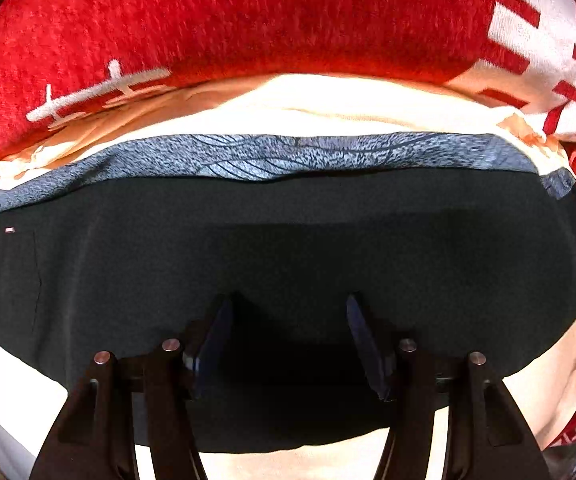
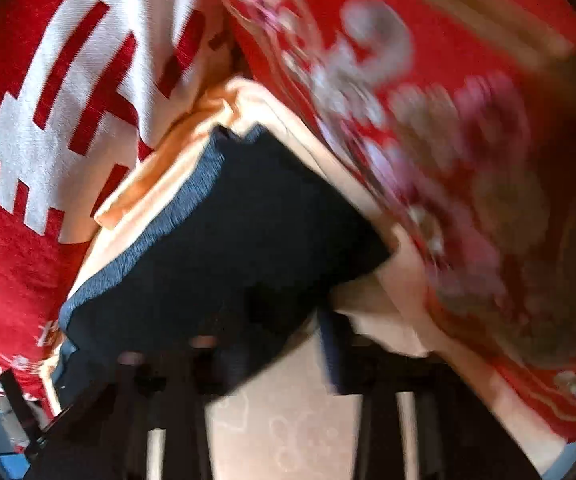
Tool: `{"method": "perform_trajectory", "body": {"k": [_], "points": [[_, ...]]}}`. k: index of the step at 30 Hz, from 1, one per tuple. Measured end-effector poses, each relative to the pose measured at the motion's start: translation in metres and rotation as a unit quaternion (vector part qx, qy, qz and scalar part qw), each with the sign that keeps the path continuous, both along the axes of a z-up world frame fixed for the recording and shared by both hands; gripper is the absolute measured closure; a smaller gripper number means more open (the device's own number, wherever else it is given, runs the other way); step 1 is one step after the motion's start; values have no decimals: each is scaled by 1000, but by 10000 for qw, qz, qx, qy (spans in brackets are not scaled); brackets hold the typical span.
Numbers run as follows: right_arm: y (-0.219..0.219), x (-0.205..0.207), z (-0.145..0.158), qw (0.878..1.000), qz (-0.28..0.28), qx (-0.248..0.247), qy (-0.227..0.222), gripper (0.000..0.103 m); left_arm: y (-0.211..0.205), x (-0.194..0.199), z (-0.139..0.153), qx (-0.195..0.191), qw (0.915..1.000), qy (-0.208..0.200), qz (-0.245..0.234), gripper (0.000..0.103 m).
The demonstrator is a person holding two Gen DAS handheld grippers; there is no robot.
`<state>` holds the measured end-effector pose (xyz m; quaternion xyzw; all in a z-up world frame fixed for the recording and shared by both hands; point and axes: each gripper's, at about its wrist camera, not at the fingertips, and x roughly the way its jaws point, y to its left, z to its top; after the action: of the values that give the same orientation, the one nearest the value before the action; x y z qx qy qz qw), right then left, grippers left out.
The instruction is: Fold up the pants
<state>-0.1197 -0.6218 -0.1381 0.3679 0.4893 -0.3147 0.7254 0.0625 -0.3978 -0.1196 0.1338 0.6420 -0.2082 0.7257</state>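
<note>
Left gripper [image 1: 289, 312] agape over pants [image 1: 288, 240], right view blurred

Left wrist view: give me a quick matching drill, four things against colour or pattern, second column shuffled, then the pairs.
Things:
1. pants
2. waistband
3. blanket
4. sheet under the pants

Colour or pattern:
A. pale cream
B. red with white markings
C. speckled blue-grey strip
D. plain, almost black

Pairs: 1-D, 2-C, 3-B, 4-A

The waistband runs along the far edge of the pants. The sheet shows past that edge, with the blanket beyond it.
</note>
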Motion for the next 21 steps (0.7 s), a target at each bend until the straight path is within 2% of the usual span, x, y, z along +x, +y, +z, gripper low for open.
{"method": "perform_trajectory", "body": {"k": [2,4,5,6,7,10,12,14,16,19,21], "points": [[7,0,20,9991,116,-381,-134,89,0,1,0,-26,10000,-71,30,42],[5,-3,19,9988,67,-487,46,89,-1,6,-9,64,10000,28,49,42],[0,-6,9,9992,-12,-341,186,88,0,9,-9,23,10000,24,82,42],[-9,-11,-8,9990,-134,-4,432,80,-1,11,-8,41,10000,1,91,42],[-13,-9,-9,9984,-141,83,535,73,-1,14,-6,81,9999,-22,80,42],[1,-9,12,9990,223,27,385,73,2,27,9,-66,9997,-194,156,42],[17,-7,34,9982,523,-249,166,73,2,35,13,-155,9994,-244,186,42],[28,10,47,9928,1043,-582,108,73,-4,44,8,-81,9995,-256,184,42],[30,41,42,9867,1461,-701,129,73,-11,51,0,-66,9995,-213,234,42],[28,90,14,9825,1801,-437,170,73,-33,52,-14,-98,9994,-257,229,42],[34,113,-5,9786,2051,-139,119,73,-39,51,-19,-106,9985,-488,241,39]]}}
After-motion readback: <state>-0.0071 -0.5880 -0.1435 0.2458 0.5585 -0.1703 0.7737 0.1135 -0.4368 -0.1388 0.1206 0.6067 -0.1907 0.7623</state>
